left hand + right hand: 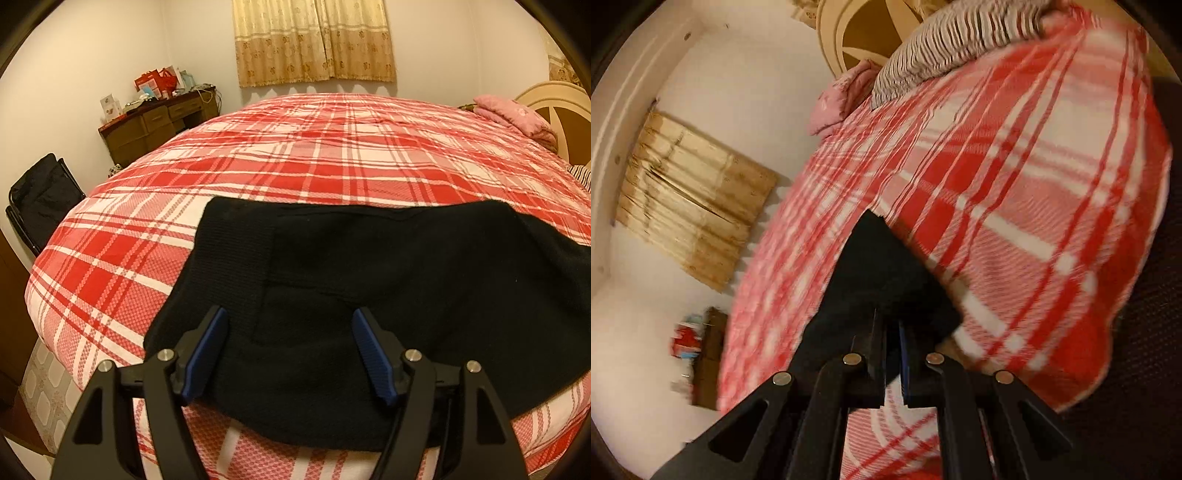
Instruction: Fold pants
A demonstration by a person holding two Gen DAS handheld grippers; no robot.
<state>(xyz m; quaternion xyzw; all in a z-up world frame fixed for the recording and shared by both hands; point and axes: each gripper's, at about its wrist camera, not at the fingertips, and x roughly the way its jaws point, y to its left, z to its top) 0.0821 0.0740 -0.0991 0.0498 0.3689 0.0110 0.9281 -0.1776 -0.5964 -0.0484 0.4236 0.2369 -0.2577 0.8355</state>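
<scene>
Bed [332, 155], red plaid cover; black pants [388, 288] near edge, pink quilt [513, 114], striped pillow [945, 51].

The left gripper [290, 350] has black arms with triangle holes, four shiny round silver screws, and blue ridged pads [207, 354] on its fingers. The right gripper [892, 354] has the same black arms, four silver screws and a thin blue pad edge [904, 354].

— Condition of the pants [369, 295]?
— Black, lying flat near the front edge of the plaid-covered bed [332, 147].
— And the left claw [290, 354]?
— Spread wide above the garment's near end, blue pads [207, 354] apart, gripping nothing.
— Surroundings?
— A cluttered wooden dresser [159, 125] stood left; a pink pillow [513, 114] lay right.
</scene>
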